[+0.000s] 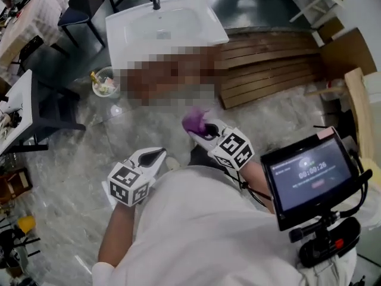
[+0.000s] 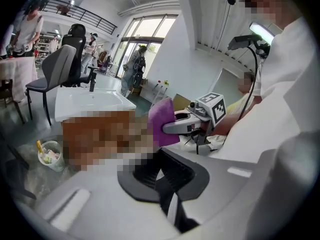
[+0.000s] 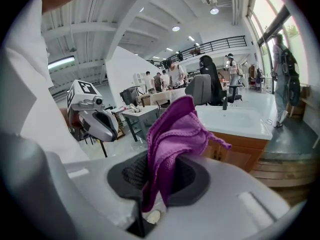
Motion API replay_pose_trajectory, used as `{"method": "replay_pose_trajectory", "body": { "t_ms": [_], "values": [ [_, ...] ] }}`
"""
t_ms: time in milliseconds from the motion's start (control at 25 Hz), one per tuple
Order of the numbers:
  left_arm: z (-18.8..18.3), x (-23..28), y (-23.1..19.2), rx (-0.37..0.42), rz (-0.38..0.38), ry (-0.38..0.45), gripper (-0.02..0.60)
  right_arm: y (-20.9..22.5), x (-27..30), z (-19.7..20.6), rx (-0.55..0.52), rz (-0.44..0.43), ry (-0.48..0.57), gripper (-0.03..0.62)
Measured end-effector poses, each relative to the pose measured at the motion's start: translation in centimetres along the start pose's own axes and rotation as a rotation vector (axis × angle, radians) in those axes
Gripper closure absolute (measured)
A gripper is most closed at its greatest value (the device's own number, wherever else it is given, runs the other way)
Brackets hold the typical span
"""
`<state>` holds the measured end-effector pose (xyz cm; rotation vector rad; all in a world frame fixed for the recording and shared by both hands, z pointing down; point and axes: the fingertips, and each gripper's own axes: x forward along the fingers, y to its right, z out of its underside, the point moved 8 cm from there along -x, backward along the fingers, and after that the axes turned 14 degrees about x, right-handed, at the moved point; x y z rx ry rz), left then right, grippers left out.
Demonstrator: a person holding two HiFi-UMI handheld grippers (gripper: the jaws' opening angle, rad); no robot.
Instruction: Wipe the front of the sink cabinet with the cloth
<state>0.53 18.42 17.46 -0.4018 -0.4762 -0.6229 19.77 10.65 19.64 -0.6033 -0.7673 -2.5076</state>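
The left gripper hangs low over the marble-patterned floor. Its jaws are pressed together with nothing between them, and it points toward the sink cabinet. Just beside it, to the right, the right gripper is clamped on a purple cloth. The cloth is pinched between the jaws in a bunch, with a fold standing up above the pads and a loose tail hanging down below them. It is held in the air in front of the cabinet, near its wooden front but apart from it. The cabinet carries a white sink with a dark tap at the back. To the right of the cabinet, a stack of wooden slats lies on the floor. Farthest right, close to the person, is a small screen on a mount.
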Motion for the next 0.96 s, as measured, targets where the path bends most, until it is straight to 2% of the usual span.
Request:
{"method": "replay_pose_trajectory", "body": {
  "t_ms": [960],
  "values": [
    [2.5, 0.3, 0.1, -0.024, -0.008, -0.032, 0.574, -1.9, 1.4, 0.3, -0.096, -0.059, -0.041, 0.513]
  ]
}}
